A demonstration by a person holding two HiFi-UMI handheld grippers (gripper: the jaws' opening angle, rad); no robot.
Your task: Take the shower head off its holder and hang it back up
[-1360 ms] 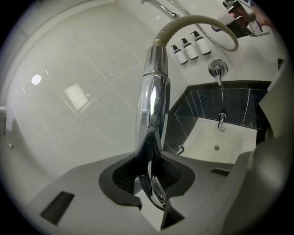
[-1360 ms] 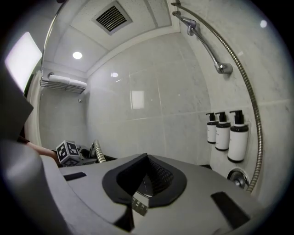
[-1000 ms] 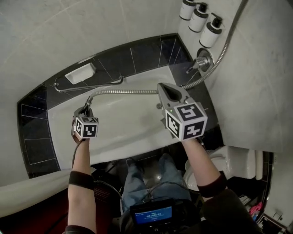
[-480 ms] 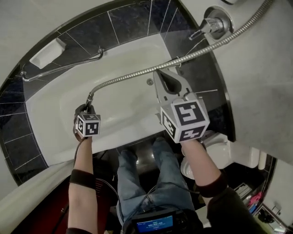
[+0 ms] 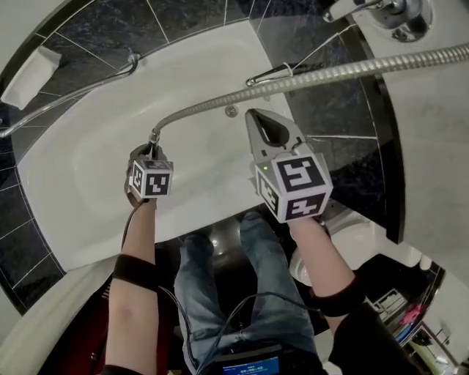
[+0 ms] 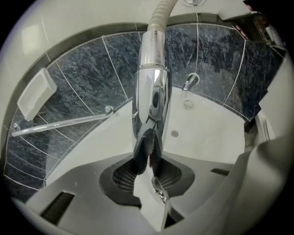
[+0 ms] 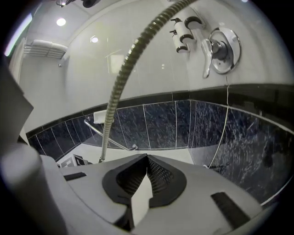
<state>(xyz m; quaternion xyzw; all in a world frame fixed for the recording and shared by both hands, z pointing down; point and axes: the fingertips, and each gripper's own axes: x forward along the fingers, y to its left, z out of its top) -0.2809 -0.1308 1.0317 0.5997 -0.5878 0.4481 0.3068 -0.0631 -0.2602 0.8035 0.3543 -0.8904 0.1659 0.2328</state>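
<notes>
The shower head (image 6: pixel 150 98) is off the wall and down low, dead centre of the left gripper view. Its chrome body points away, and the hose (image 6: pixel 161 11) leaves at the top edge. The left gripper (image 6: pixel 149 149) has it, jaws drawn in narrow and pinching the near end of that chrome body. In the head view that's left of centre, over the white bathtub (image 5: pixel 80 176), with the hose arcing off to the upper right, above the right gripper (image 5: pixel 253 117). That one's jaws are pressed together on nothing as it hovers mid-frame under the hose.

No holder shows in any view, so my read is the lift-off is done and the hang-up is to come. The pinch sits at one end of slick metal, so I'd raise it gently with no wrist twisting and let the hose follow without kinking. The free gripper could steady the hose. Mind the tap handle (image 7: pixel 223 43) at upper right and the grab bar (image 6: pixel 59 125) at left.
</notes>
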